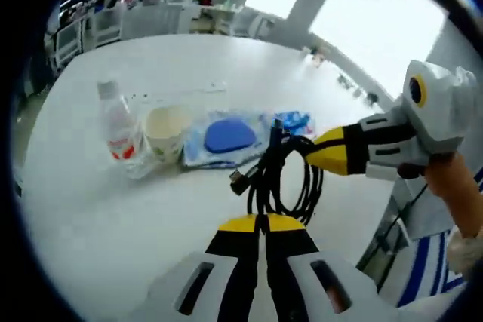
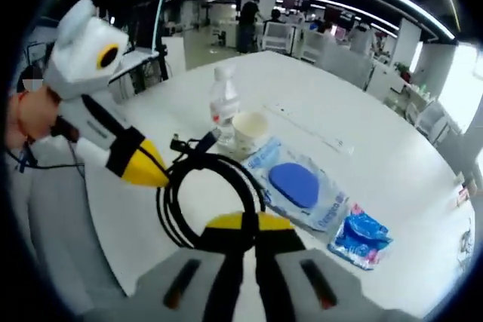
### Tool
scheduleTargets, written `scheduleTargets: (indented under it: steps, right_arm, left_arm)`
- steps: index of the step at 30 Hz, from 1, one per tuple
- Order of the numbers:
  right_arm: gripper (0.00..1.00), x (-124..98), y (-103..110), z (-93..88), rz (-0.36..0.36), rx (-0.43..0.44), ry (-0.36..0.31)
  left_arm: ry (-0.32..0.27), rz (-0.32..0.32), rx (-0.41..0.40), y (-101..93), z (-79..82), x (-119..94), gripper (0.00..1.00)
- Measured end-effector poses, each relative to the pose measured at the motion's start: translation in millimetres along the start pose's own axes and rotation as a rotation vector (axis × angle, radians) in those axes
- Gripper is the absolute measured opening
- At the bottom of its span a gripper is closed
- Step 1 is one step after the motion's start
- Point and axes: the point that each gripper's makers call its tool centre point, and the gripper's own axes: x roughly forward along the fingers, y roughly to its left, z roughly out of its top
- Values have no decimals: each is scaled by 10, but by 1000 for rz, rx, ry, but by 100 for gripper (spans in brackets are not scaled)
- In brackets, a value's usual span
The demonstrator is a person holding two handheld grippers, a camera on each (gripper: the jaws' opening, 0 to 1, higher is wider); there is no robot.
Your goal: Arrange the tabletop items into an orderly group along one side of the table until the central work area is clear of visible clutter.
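Pinching the coiled black cable (image 1: 281,179) from opposite sides, left tool (image 1: 261,222) and right tool (image 2: 243,221), both pressed together.

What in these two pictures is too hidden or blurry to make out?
- Printing on the water bottle label: too small, both views.
- Text on the blue snack packet: blurred in the right gripper view.
- Inside of the paper cup: too washed out to tell in the left gripper view.
- Ends of the black cable: hidden by both claws.

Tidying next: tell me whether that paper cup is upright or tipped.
Upright. The paper cup stands on its base on the table with its open mouth facing up, beside the standing bottle. Its contents cannot be told.
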Motion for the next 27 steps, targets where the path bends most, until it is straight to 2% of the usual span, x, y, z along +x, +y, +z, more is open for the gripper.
scheduleTargets:
  steps: [4,7,16,21,27]
  right_arm:
    - [0,-265,-167,3,-41,38,-36]
    - [0,-419,-273,-57,-67,69,-47]
    - [0,-958,-649,-262,-168,148,-63]
    - [0,-1190,-859,-461,-204,195,-52]
    - [0,-1296,-1046,-726,-219,235,-23]
  left_arm:
    - [-12,-24,52,-227,153,39,0]
    - [-14,-41,76,-360,226,65,0]
    - [-24,-140,153,-985,493,279,0]
    - [-14,-190,184,-1305,565,448,0]
    - [17,-234,195,-1543,549,714,0]
